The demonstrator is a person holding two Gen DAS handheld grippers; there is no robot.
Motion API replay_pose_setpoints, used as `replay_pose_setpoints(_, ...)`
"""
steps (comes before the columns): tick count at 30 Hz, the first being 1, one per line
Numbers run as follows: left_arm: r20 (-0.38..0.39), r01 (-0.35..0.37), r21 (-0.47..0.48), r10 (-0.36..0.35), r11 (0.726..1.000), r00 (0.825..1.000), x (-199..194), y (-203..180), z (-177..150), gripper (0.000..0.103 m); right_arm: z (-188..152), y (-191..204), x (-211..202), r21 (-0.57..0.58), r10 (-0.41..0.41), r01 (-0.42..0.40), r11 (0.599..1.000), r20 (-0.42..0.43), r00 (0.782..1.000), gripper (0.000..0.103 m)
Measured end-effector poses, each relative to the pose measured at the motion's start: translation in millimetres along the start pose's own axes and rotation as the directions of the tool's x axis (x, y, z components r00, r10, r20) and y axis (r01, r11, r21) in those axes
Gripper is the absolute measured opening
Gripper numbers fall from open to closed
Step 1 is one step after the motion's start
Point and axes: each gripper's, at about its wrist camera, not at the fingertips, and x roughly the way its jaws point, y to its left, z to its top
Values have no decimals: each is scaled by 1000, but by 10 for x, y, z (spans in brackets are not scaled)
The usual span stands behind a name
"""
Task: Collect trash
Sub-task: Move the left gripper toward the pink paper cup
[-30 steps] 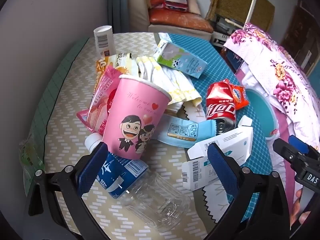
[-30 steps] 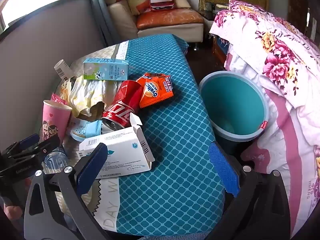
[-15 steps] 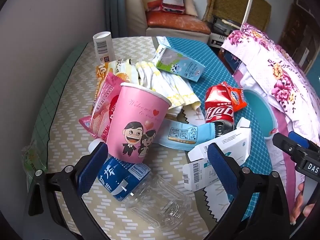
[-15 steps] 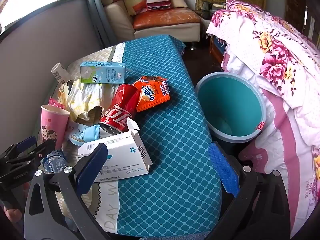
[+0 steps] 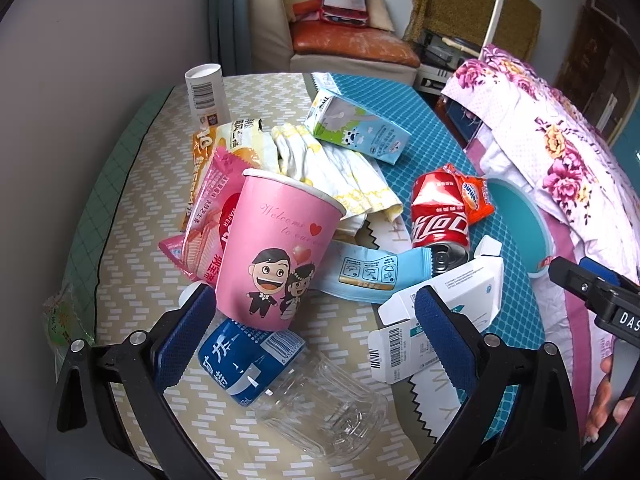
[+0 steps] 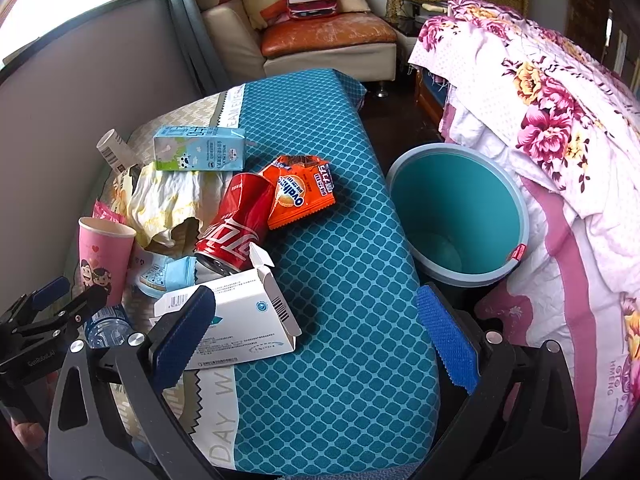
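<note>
Pink paper cup (image 5: 276,256) sits a little lower and closer in the left wrist view than a second ago, upright among the trash on the table (image 6: 340,360). Left gripper (image 5: 312,334) has its jaws wide apart around a lying clear bottle (image 5: 280,376), partly hidden by the cup. Right gripper (image 6: 316,334) is spread too, over the white carton (image 6: 240,328). Readable: "Welcome" on the cup, "Ovaltine" on the orange packet (image 6: 300,194). Beside the table stands a teal bin (image 6: 456,216).
</note>
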Motion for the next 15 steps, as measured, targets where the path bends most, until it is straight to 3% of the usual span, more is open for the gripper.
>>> replay_pose_setpoints(15, -2, 28, 37, -28, 999, 1000, 47, -14, -13, 100, 2, -4, 61, 23, -13, 14, 1000, -27, 1000, 97)
